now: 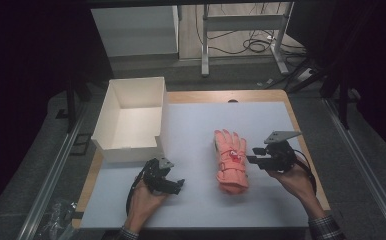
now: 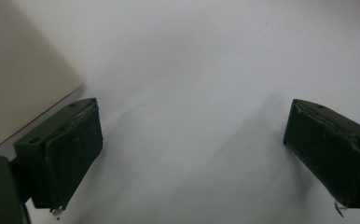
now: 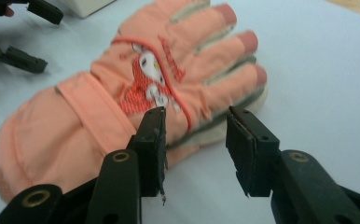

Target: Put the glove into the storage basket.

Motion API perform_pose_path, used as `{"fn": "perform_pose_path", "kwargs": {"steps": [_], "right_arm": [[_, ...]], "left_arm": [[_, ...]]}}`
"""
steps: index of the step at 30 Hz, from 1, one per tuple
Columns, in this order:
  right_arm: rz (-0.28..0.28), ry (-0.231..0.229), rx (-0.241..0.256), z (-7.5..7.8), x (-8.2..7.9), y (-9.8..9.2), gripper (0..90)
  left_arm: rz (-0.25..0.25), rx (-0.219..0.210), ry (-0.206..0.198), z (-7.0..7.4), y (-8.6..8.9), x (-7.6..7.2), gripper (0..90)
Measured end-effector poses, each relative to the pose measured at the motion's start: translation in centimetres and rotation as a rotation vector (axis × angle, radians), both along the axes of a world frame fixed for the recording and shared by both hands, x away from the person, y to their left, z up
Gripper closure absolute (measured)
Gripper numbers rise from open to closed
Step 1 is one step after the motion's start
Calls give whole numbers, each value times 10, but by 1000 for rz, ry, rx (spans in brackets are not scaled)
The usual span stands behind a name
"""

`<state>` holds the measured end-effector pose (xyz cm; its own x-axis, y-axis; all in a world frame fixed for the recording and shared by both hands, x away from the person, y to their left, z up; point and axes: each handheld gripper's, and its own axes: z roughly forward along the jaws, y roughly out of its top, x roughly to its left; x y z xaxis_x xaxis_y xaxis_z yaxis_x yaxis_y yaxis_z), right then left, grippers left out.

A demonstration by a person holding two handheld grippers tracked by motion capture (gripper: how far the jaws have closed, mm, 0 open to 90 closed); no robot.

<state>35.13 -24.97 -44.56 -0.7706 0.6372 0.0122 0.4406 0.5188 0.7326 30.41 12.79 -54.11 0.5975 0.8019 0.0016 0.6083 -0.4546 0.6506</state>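
Note:
A salmon-orange padded glove [image 1: 231, 160] with a cartoon patch lies flat on the white mat, fingers pointing away from me. In the right gripper view the glove [image 3: 99, 98] spreads out just beyond the jaws. My right gripper [image 3: 194, 119] is open, its jaws low beside the glove's near edge and not closed on it. From above, the right gripper [image 1: 253, 159] sits just right of the glove's middle. My left gripper [image 1: 178, 186] rests left of the glove, near the mat's front. Seen from its own camera, the left gripper [image 2: 192, 158] is wide open over bare mat.
An open white cardboard box [image 1: 106, 137] stands at the table's back left; its corner [image 2: 19, 70] shows beside the left jaw. The white mat [image 1: 196, 125] covers a wooden table. The left gripper [image 3: 24, 37] shows far off in the right gripper view.

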Motion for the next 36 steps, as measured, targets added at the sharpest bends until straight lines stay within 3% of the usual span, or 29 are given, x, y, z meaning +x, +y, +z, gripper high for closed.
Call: {"fn": "perform_pose_path", "kwargs": {"steps": [4,6,7,12,18,36], "right_arm": [[-13,6,18,-14,-9,-13,558],[-17,9,27,-22,-13,-17,563],[-17,13,30,-26,-15,-19,572],[7,57,32,-51,-25,-21,777],[45,89,36,-70,-30,-12,816],[68,105,77,-81,-30,19,784]], "left_arm": [[23,-14,8,-4,13,0,25],[20,-47,13,-7,18,0,15],[10,-58,-11,-9,20,-2,12],[12,-61,-8,-9,20,-2,13],[17,-71,-11,-10,20,-2,12],[18,-78,-12,-10,20,-2,11]]}}
